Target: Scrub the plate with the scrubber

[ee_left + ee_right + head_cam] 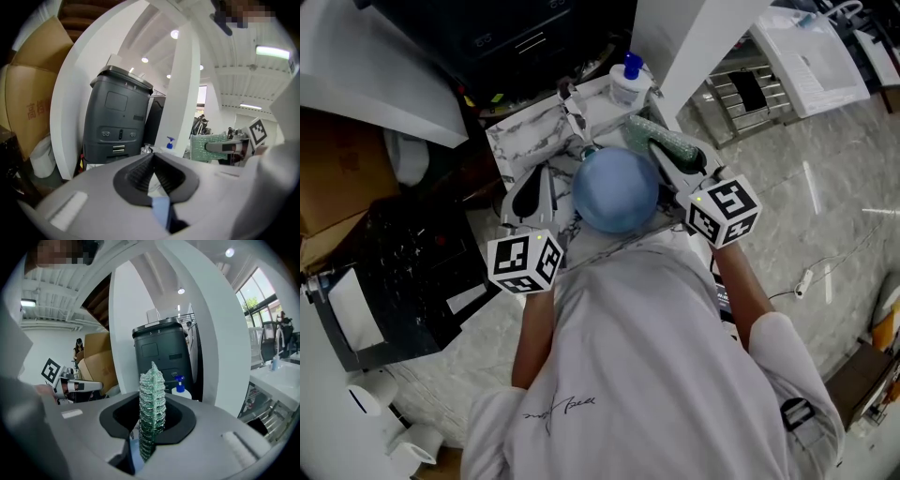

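A round blue plate point(616, 189) is held up between the two grippers, above a marble-patterned tabletop point(525, 131). My left gripper point(536, 194) is at the plate's left edge. In the left gripper view its jaws meet, with a strip of the blue plate point(161, 211) pinched at their base. My right gripper point(667, 155) is shut on a green mesh scrubber point(649, 139) at the plate's upper right rim. In the right gripper view the scrubber point(151, 413) stands upright between the jaws, with a sliver of blue plate point(134, 454) beside it.
A white bottle with a blue cap point(628, 80) stands at the table's far side. Behind it is a dark grey bin point(117, 122) and a white column point(185, 89). Cardboard boxes point(328, 187) are at the left, a wire rack point(741, 94) at the right.
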`<state>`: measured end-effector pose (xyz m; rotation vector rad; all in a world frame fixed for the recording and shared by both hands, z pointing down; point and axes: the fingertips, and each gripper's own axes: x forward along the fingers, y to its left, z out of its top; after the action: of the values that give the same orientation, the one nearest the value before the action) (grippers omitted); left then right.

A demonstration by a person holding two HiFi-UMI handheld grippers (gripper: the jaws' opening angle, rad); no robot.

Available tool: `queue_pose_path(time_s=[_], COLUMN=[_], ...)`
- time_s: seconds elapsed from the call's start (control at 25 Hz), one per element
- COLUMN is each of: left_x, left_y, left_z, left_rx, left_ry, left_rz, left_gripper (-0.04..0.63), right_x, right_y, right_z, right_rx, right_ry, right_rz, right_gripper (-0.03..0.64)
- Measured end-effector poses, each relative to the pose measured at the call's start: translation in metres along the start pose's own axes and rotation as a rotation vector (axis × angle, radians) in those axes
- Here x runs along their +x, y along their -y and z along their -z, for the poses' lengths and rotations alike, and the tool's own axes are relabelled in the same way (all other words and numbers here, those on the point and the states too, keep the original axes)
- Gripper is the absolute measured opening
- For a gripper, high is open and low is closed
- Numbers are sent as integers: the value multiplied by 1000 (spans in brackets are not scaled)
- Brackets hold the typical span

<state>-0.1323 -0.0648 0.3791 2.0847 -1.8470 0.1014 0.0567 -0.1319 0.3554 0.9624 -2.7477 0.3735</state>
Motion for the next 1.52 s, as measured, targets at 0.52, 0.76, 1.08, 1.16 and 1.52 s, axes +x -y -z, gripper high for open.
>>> queue_pose_path(time_s=[0.52, 0.76, 1.08, 1.16, 1.52], left_x=[-47, -58, -61, -61, -65], left_y=[23, 26, 27, 26, 36], left_z=[-58, -68, -69, -68, -70], left_rx=[40, 48, 35, 41, 78], left_ry=[143, 173, 172, 169, 166], left_rz=[-19, -27, -24, -29, -46], left_gripper=[54, 54, 54, 54, 54], right_x=[-43, -55, -56, -56, -65], right_y=[-27, -34, -35, -36, -37], right_z=[-59, -70, -67, -66, -69], right_rx=[-39, -86, -84, -84, -106], right_ry=[106, 136, 118, 117, 116], right_rz=[-70, -77, -84, -88, -100], right_gripper=[66, 60, 61, 61, 61])
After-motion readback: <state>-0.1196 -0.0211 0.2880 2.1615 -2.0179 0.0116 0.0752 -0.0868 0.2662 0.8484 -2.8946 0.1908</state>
